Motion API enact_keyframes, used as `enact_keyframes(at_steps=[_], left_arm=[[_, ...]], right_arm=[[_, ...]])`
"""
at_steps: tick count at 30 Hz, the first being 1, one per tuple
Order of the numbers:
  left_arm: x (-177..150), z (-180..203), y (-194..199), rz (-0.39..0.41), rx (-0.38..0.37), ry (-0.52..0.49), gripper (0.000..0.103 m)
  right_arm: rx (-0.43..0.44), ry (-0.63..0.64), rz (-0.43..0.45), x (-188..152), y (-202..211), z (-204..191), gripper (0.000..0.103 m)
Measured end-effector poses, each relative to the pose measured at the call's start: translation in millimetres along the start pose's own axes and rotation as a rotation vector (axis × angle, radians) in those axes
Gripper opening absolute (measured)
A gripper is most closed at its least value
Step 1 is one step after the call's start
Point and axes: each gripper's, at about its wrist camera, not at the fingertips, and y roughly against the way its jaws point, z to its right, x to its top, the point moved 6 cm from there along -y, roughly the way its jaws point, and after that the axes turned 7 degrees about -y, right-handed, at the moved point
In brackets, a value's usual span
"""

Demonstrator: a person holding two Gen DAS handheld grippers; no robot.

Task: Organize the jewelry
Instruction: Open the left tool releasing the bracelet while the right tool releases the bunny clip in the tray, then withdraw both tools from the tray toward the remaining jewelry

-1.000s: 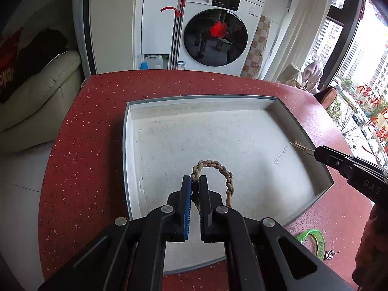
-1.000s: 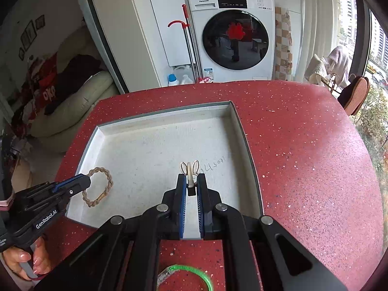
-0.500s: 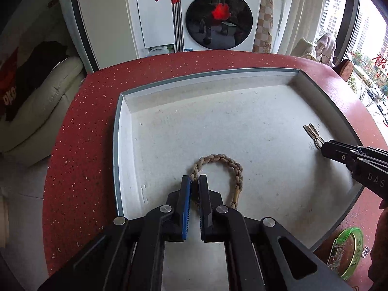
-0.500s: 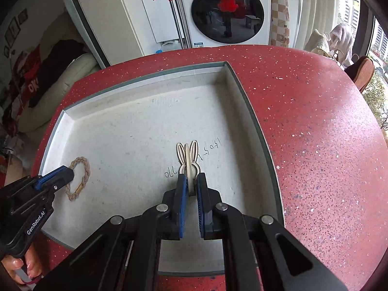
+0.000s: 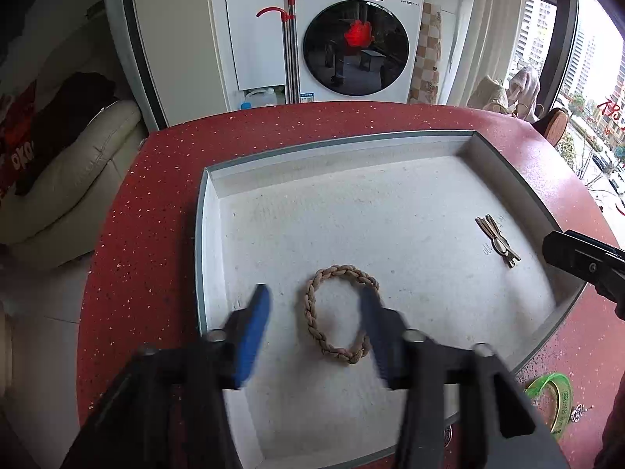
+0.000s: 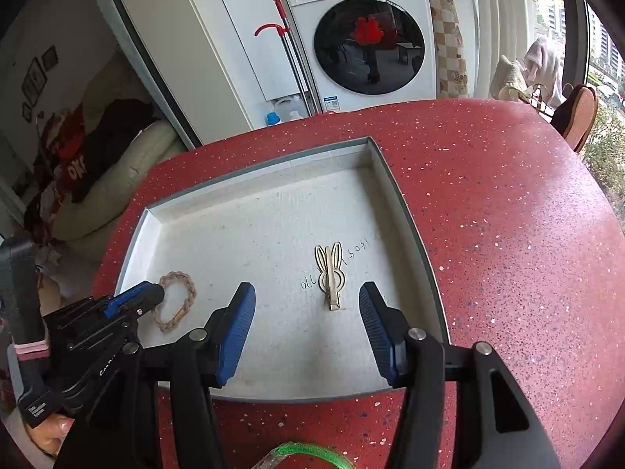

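A braided tan bracelet (image 5: 340, 312) lies flat near the front left of the grey tray (image 5: 351, 144). My left gripper (image 5: 314, 312) hovers over it, jaws opening wide, blurred, with the bracelet lying loose between them. A wooden rabbit-ear hair clip (image 6: 331, 275) lies near the tray's (image 6: 406, 203) right wall. My right gripper (image 6: 306, 306) is just in front of the clip, jaws opening, pads clear of it. The bracelet (image 6: 175, 299) and the left gripper (image 6: 134, 299) also show in the right wrist view; the hair clip (image 5: 497, 240) shows in the left wrist view.
The tray sits on a red speckled round table (image 6: 508, 234). A green bangle (image 5: 550, 394) lies on the table in front of the tray, with a small metal charm (image 5: 580, 412) beside it. A washing machine (image 5: 355, 39) and a sofa (image 5: 70, 179) stand beyond the table.
Both grippers let go: the left one released the bracelet, the right one released the hair clip. Both pieces now lie loose on the tray floor.
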Motion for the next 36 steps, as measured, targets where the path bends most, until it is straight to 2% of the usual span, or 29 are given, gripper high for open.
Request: enact_keyframes(at_steps=[1, 2, 7, 13, 18, 19, 20, 24, 29, 36], left_arm=[[2, -2, 6, 0.034, 0.012, 0.013, 0.103], [4, -2, 11, 0.061, 0.014, 0.015, 0.103], [8, -2, 20, 0.06, 0.013, 0.019, 0.103], [4, -2, 56, 0.135, -0.012, 0.018, 0.103], [-13, -2, 81, 0.136, -0.055, 0.026, 0.103], [-18, -2, 86, 0.135, -0.068, 0.036, 0.103], [-23, -2, 90, 0.134, -0.084, 0.048, 0.103], [-47, -2, 103, 0.113, -0.092, 0.054, 0.103], [-78, -1, 120, 0.109, -0.053, 0.045, 0.103], [-117, 0, 135, 0.104, 0.013, 0.025, 0.103]], right_arm=[[0.002, -0.005, 0.008, 1, 4, 1, 0.06], [0.007, -0.013, 0.015, 1, 8, 2, 0.061], [0.026, -0.054, 0.04, -3, 25, 7, 0.063], [0.041, -0.064, 0.045, -15, 43, 6, 0.083], [0.057, -0.057, 0.044, -31, 55, 3, 0.086], [0.062, -0.053, 0.046, -36, 59, 2, 0.09], [0.061, -0.046, 0.046, -39, 61, 1, 0.103], [0.068, -0.026, 0.058, -53, 76, -4, 0.103], [0.093, -0.02, 0.021, -75, 87, -8, 0.103], [0.076, -0.023, 0.03, -101, 107, -7, 0.103]])
